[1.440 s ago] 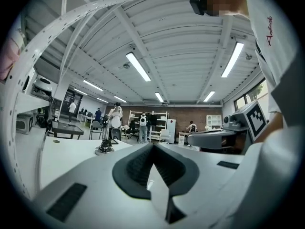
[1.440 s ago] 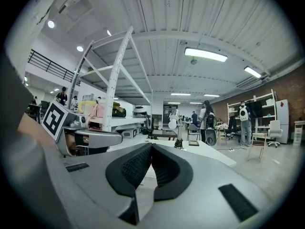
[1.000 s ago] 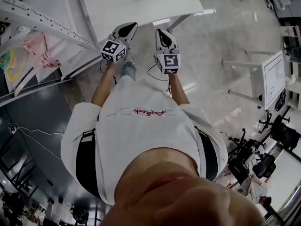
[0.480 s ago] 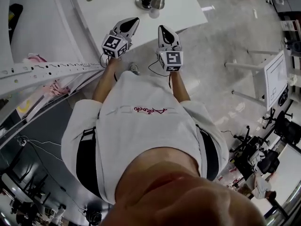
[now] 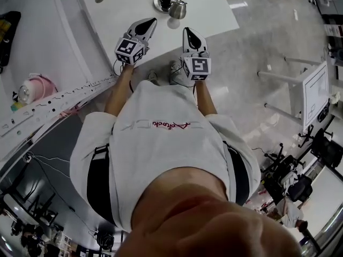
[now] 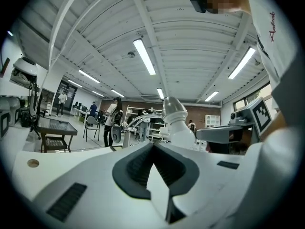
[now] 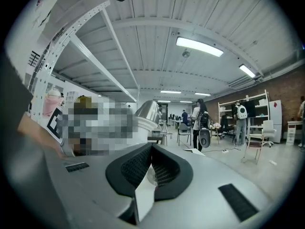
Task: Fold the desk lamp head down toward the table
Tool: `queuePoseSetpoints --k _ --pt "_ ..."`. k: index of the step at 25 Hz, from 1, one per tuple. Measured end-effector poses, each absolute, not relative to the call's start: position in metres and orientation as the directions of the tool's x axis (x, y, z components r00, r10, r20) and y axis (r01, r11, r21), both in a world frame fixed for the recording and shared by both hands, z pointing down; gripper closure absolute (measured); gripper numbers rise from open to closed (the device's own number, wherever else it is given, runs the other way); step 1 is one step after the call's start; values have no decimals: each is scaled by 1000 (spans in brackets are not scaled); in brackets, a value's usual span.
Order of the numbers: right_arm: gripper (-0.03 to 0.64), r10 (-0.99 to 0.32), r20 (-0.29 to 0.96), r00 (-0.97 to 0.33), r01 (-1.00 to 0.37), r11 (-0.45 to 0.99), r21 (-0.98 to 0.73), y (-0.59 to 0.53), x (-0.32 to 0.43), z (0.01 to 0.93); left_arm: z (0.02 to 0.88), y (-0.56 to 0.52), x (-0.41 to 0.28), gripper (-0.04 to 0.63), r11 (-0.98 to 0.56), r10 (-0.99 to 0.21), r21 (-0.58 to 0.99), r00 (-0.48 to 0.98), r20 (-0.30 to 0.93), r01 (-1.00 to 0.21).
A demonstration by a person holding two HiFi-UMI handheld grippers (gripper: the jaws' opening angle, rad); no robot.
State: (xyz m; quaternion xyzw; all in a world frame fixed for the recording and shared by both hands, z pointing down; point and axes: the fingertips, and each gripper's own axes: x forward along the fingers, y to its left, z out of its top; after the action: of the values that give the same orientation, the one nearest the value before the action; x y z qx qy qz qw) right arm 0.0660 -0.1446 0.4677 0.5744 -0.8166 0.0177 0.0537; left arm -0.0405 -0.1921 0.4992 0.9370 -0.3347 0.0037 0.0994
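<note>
White surface [image 5: 214,4] is carrying the desk lamp [image 5: 164,0] just ahead, its head [image 5: 178,9] sitting between left tool [image 5: 148,24] and right tool [image 5: 187,32], seemingly nearer the right, both pressing jaws together on nothing.
</note>
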Motion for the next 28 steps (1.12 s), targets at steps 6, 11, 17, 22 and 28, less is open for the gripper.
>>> queuePoseSetpoints --k 6,11,17,22,28 --pt "596 -910 110 -400 -914 405 24 -174 80 465 505 -214 -42 569 -690 -692 188 713 111 -699" --pt "595 -892 129 -433 -900 437 6 -190 84 478 521 -231 -37 569 -661 -714 192 687 139 -726" --pt "595 -874 157 -460 -886 463 -16 -194 84 493 545 -233 -24 569 -686 -690 168 706 159 -708" --pt "595 -873 198 -446 -892 451 -27 -192 84 514 568 -234 -28 569 -685 -684 186 709 169 -705" --pt "595 -866 248 -434 -898 438 -41 -184 84 531 590 -242 -21 569 -685 -675 186 710 200 -704"
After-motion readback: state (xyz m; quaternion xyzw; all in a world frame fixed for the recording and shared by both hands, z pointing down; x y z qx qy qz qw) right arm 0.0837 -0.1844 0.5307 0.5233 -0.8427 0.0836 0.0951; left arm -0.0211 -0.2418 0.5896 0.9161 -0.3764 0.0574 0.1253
